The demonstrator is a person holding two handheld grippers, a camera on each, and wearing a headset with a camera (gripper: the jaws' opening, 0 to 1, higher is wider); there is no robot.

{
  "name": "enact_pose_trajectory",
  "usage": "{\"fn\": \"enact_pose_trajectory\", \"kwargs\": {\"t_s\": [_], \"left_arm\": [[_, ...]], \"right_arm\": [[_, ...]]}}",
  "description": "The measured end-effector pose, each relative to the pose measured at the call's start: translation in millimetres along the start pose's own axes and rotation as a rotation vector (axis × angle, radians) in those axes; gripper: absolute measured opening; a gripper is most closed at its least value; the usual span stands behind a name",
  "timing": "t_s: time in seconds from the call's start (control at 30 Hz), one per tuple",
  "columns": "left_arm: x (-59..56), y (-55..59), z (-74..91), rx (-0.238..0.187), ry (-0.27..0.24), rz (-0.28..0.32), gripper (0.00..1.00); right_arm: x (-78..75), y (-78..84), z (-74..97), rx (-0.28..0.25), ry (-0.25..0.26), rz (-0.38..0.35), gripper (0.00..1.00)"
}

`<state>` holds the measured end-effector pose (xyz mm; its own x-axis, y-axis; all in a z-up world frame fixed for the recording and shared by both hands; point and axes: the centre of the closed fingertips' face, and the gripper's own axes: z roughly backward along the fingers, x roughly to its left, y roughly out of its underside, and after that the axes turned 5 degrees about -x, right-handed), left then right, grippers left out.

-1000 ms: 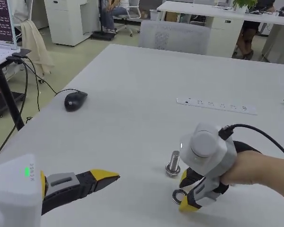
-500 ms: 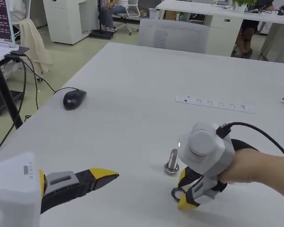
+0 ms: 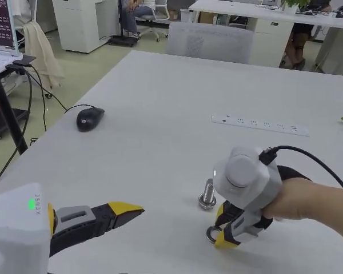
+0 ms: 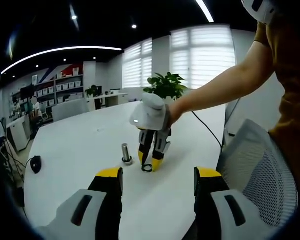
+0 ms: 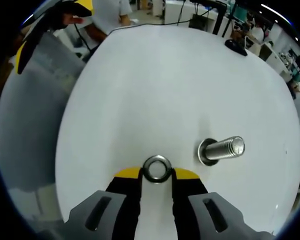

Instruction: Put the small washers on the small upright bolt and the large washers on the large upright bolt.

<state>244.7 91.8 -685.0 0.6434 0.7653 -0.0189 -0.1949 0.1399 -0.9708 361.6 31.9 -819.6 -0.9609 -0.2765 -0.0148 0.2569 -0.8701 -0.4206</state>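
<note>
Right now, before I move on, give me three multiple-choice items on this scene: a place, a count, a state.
1. Against the bolt, the washer is: A) threaded on it B) beside it, in the right gripper C) under it.
2. Upright bolts on the table: A) one B) two C) three.
3. The left gripper is: A) open, empty B) shut on a washer C) shut on the bolt.

B: the right gripper view shows the jaws clamping it beside the bolt.
A: a single bolt stands there.
A: the left gripper view shows its jaws apart, holding nothing.
</note>
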Motion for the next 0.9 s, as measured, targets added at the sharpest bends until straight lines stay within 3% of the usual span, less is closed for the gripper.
{"fn": "enact_pose_trajectory", "kwargs": {"t_s": [0.9], "left_arm": [[0.5,0.3,2.1,0.002,-0.004,0.002,0.57]], "right_arm": [[1.1,-1.2,2.8,-0.003,0.022,0.0,0.22]]}}
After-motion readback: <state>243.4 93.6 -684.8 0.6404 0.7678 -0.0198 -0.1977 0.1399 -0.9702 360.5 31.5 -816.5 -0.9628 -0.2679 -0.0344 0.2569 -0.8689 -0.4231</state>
